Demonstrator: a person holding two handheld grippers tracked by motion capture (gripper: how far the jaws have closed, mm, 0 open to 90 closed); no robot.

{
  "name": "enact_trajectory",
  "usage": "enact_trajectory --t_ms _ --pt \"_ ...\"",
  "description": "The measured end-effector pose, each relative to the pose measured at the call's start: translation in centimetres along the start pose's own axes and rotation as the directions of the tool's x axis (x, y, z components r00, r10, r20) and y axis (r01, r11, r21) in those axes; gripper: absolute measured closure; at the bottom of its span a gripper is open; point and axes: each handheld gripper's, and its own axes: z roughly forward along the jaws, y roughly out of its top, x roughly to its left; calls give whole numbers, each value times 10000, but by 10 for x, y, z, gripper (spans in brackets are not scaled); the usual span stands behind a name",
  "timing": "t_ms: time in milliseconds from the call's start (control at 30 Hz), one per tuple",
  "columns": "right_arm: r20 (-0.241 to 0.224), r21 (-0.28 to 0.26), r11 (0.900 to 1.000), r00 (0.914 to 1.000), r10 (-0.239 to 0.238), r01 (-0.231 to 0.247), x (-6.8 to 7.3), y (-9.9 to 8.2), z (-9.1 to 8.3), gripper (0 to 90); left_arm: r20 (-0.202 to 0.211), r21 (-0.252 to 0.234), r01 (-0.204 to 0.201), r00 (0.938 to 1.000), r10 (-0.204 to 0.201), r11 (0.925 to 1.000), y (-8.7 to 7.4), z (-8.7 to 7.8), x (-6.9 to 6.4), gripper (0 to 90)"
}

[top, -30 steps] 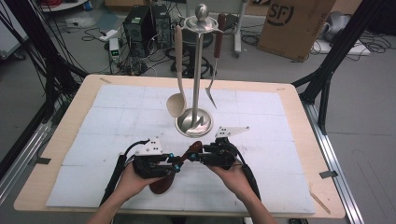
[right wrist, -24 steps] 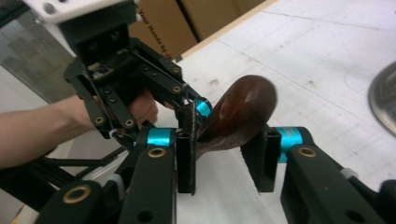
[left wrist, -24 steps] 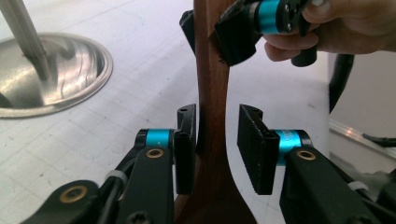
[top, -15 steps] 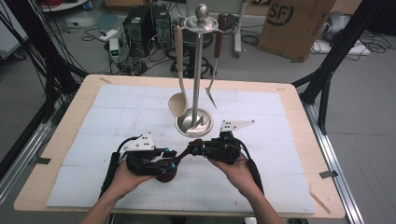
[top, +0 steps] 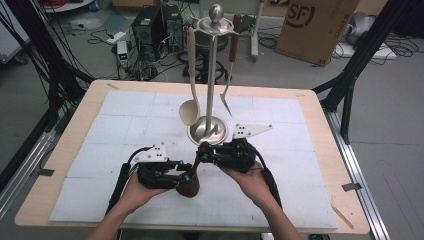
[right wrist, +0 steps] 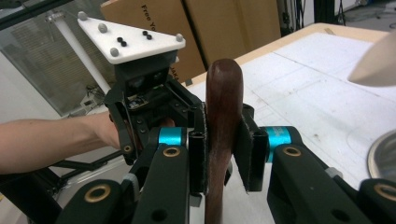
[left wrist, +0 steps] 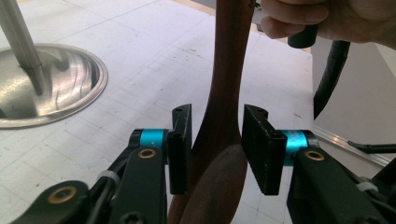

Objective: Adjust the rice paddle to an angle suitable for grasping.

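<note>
Near the front middle of the white mat point(top: 310, 200) the two grippers meet on a dark wooden spoon point(top: 192, 175), just in front of the steel utensil stand point(top: 209, 131). In the high view the spoon's long axis runs from its bowl at about 7 o'clock up to its handle tip at about 1 o'clock, tilted off the mat with the bowl low and the handle raised. The right gripper point(top: 204, 156) has its pads pressed flat on both sides of the upper handle; its own view shows the rounded handle end standing straight up at 12 o'clock between the jaws point(right wrist: 223, 135). The left gripper point(top: 182, 172) brackets the neck just above the bowl; its jaws have just been closing, one pad against the wood, the other pad point(left wrist: 256, 144) apart from it by a thin gap (so not clamped). In that view the spoon point(left wrist: 223, 130) rises toward 12 o'clock, the stand's round base point(left wrist: 51, 84) lying at 10 o'clock. A pale ladle point(top: 190, 107) and a narrow slotted turner point(top: 227, 97) hang from the stand.
</note>
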Motion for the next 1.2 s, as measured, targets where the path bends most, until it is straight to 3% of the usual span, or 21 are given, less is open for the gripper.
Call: enact_trajectory --t_ms 500,967,1200 --pt "232 -506 9975 9986 -483 494 7 -7 11 750 32 42 -122 9999 121 9999 0 -2 0 661" --pt "49 -245 9993 9996 -270 271 4 -30 27 753 50 -19 -229 9997 229 9997 -2 -7 2 705" --pt "-19 -469 9985 9996 -295 294 3 -31 28 766 -14 -149 -164 9999 164 9998 -2 -9 2 671"
